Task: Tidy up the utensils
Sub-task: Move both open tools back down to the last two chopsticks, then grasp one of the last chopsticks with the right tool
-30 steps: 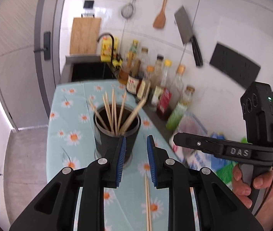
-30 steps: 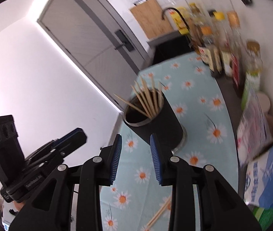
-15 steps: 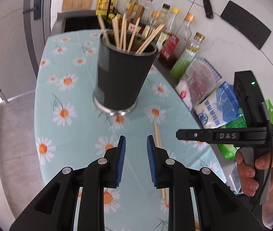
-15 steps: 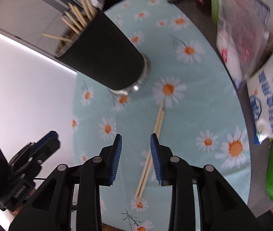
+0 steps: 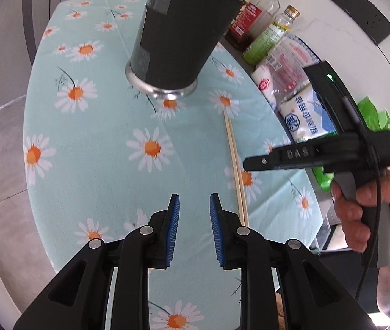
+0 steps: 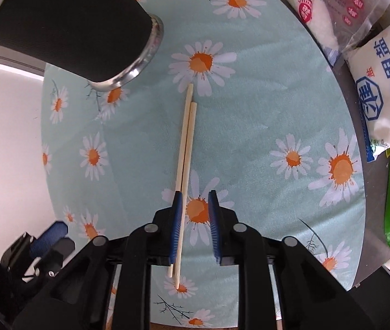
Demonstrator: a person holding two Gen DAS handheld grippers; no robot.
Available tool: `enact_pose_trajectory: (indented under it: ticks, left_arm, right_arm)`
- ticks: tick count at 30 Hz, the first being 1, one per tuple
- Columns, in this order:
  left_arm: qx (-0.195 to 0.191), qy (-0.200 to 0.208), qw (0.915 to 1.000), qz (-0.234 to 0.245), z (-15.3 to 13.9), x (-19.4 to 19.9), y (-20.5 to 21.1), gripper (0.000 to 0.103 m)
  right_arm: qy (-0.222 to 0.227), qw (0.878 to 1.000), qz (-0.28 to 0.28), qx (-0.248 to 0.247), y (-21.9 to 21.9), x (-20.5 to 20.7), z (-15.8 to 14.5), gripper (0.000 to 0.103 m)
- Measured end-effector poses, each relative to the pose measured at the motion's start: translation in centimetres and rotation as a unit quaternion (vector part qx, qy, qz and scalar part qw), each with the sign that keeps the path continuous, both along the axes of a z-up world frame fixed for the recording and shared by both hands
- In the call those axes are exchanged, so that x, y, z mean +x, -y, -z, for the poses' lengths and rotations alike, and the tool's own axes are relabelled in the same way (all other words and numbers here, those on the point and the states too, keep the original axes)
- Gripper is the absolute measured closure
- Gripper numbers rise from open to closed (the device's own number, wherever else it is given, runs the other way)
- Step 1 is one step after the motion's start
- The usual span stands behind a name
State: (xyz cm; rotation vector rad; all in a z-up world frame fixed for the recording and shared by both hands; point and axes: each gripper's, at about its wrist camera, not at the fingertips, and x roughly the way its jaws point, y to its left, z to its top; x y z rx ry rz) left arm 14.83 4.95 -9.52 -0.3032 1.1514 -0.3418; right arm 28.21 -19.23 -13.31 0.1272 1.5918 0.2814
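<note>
We record one pair of wooden chopsticks lying side by side on the daisy-print tablecloth, near the metal foot of a dark utensil cup that holds more sticks. Our right gripper is closing its jaws around the pair, the right pad not touching; our left gripper hangs narrowly parted and empty just beside them. Bottles and a salt bag line the far edge.

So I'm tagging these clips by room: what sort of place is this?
Most likely a home kitchen. Sauce bottles stand against the wall, bags of salt lie beside them, and a black holder of chopsticks stands on the daisy-print tablecloth, with a loose pair of chopsticks nearby.
</note>
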Motion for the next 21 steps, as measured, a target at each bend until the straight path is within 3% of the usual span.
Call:
enact_pose_trajectory:
  ticks: [14, 21]
  left_arm:
    - [-0.022, -0.016, 0.9994, 0.021, 1.2, 0.2, -1.7, 0.081]
    - [-0.026, -0.018, 0.9991, 0.027, 1.4, 0.7, -1.7, 0.081]
  right_arm:
    - [0.007, 0.998, 0.014, -0.066, -2.7, 0.7, 0.6, 0.096]
    - [0.006, 0.994, 0.014, -0.105, -4.3, 0.7, 0.6, 0.096]
